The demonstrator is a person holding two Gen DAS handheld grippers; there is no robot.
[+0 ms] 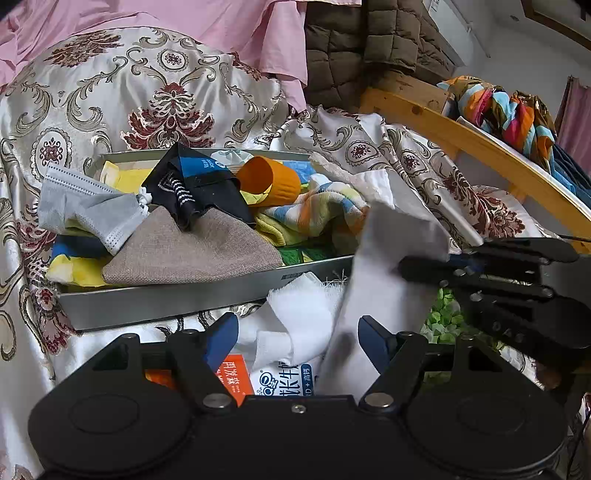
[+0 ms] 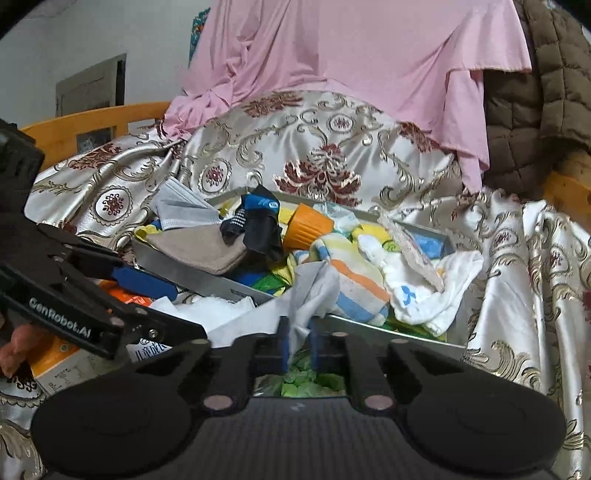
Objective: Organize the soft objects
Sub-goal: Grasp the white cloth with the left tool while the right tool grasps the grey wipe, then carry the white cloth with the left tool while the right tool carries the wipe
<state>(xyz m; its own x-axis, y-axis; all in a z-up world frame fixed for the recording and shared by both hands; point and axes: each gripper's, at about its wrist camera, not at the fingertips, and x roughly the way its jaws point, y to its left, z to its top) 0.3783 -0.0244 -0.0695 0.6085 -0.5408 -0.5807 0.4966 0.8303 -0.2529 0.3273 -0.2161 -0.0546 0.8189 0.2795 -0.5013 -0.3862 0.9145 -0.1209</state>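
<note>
The right gripper (image 2: 297, 338) has its fingers closed on a thin white cloth (image 2: 314, 291). The cloth is light and floppy, so a bunched edge holds best. The left gripper (image 1: 295, 341) has its fingers open around the same cloth, low in the frame.

A lived-in bedroom at home: a wooden bed frame (image 1: 480, 144) under a floral satin bedspread (image 1: 147, 96), a pink sheet (image 1: 229, 26) and brown quilted jacket (image 1: 354, 48) draped behind.

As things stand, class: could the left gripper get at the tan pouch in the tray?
Probably yes. The left gripper is open and empty, and the tan pouch lies exposed at the tray's near edge; only the black sock overlaps its far end.
</note>
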